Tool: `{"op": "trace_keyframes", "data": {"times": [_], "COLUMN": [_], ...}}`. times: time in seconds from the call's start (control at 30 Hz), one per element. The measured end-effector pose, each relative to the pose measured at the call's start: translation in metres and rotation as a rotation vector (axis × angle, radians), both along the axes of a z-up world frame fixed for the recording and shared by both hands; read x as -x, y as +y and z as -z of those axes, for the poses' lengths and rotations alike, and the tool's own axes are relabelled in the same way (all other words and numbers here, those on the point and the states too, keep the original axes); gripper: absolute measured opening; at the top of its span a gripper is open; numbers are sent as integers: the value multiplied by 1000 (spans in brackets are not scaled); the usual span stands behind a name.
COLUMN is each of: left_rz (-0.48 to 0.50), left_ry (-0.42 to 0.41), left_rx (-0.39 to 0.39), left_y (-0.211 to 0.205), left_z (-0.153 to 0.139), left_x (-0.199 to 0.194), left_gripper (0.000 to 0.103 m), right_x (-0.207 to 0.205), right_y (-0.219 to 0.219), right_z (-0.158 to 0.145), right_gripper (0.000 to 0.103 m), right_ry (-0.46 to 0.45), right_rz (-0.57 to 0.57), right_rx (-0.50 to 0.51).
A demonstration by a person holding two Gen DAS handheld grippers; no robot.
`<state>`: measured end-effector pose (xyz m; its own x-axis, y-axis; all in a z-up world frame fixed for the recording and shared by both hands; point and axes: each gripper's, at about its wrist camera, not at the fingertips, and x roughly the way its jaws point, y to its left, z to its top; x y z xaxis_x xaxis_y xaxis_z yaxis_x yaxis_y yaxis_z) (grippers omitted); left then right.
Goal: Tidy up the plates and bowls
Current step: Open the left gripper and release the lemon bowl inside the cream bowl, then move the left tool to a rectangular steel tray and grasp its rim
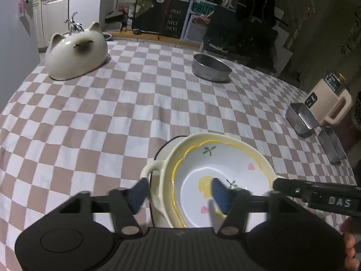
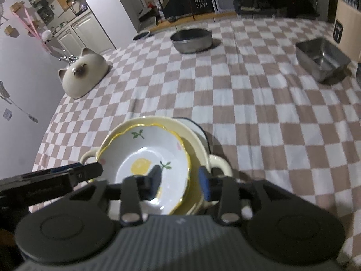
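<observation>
1. A stack of dishes sits on the pink-and-white checked tablecloth, in the lower centre of both views.
2. On top of the stack lies a white scalloped bowl with a yellow rim and a lemon painted inside. It nests in a pale yellow bowl.
3. Under these is a cream two-handled dish, with one loop handle showing on each side of the stack. A white piece with a dark rim shows at the far edge of the stack.
4. The left gripper is spread wide. One blue-padded finger is outside the stack beside the cream handle and the other is over the inside of the lemon bowl; whether either pad touches the dishes cannot be told.
5. The right gripper is also spread and straddles the right rims of the nested bowls, with the dark finger inside the lemon bowl and the blue pad outside, near the cream handle. It does not look clamped.
6. Each gripper shows in the other's view as a black bar at the lower edge.
7. Well apart from the stack, a cream cat-shaped ceramic dish lies upside down at the upper left.
8. A round grey metal pan stands at the top centre.
9. A rectangular steel tin sits at the right, near a beige appliance with a handle.
</observation>
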<state>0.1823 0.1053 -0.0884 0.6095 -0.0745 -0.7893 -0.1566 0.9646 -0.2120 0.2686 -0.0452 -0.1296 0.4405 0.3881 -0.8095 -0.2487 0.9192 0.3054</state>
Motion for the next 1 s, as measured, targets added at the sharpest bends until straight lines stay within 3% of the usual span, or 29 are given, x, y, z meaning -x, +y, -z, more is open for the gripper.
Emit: {"op": "trace_keyframes", "data": {"times": [0.07,0.13,0.27,0.47,0.77,0.9,1.0], "left_rz": [-11,-26,-27,6,216,272,268], "left_ry": [-19,-40,-90,-168,-232,-218,-190], "left_rx": [-12,-15,3,27,12,89,175], "left_y": [1,3,3,-18,-116,-162,-191], "left_z": [-4,-7,-18,-37,-50,-41,-24], "left_x": [4,8,8,-19,-110,-153,-178], "left_gripper": [88,103,103,103,103,103,103], "right_x": [4,10,17,0,-37,-63,-92], "right_y": [-3,-8,-31,-90,-210,-248,-263], "right_z": [-6,-13,-27,-48,-46,-33,-22], "right_gripper": [75,88,103,103,103,103,103], "right_ry": [-38,-88,-206,-240,-223,-206,-212], "right_rz": [2,9,69,197,477,521,484], "right_rx": [31,73,130,84,61,41,52]}}
